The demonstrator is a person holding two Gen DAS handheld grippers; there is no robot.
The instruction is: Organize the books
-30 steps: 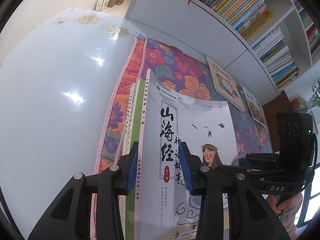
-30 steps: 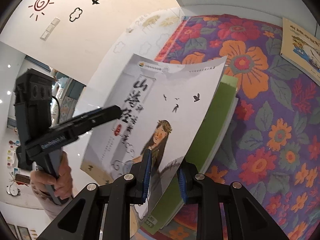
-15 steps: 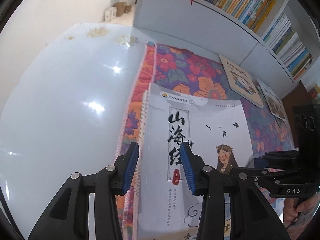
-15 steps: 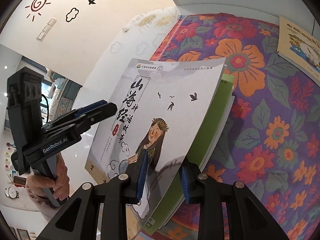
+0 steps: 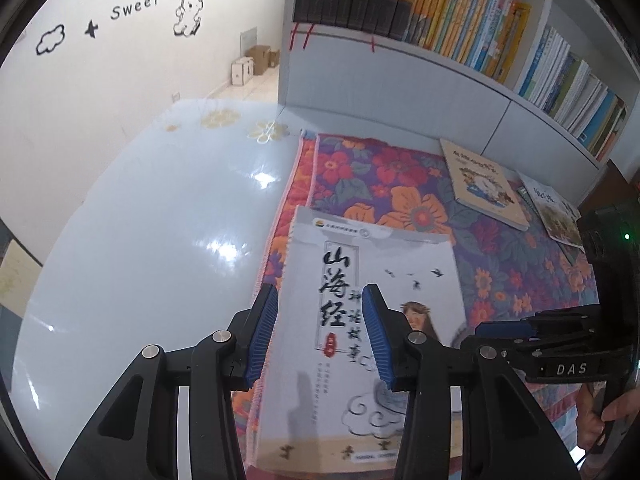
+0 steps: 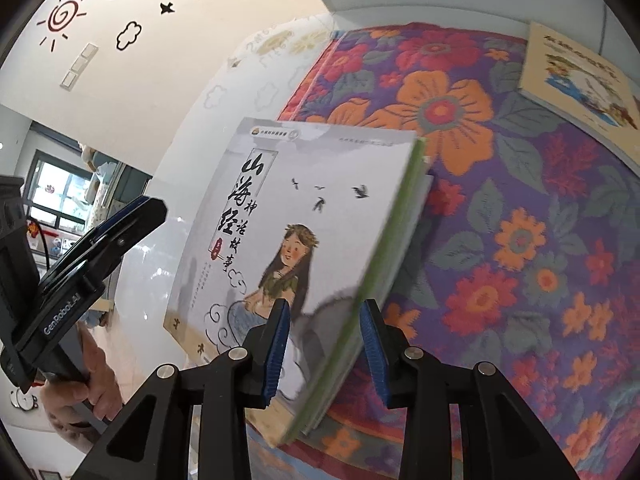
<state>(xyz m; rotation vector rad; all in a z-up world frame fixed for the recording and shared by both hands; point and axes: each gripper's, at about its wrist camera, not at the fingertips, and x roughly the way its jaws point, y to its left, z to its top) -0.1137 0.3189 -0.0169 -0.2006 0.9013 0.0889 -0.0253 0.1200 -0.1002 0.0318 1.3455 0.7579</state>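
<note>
Right wrist only: green book (image 6: 400,216) beneath the grey-covered book (image 6: 304,216).

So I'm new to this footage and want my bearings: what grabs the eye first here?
A white storybook with a long-haired girl on its cover, topping a small stack on the flowered cloth. The right gripper straddles the stack's near edge; the left gripper hovers open over its cover. Behind stands a packed bookshelf.
</note>
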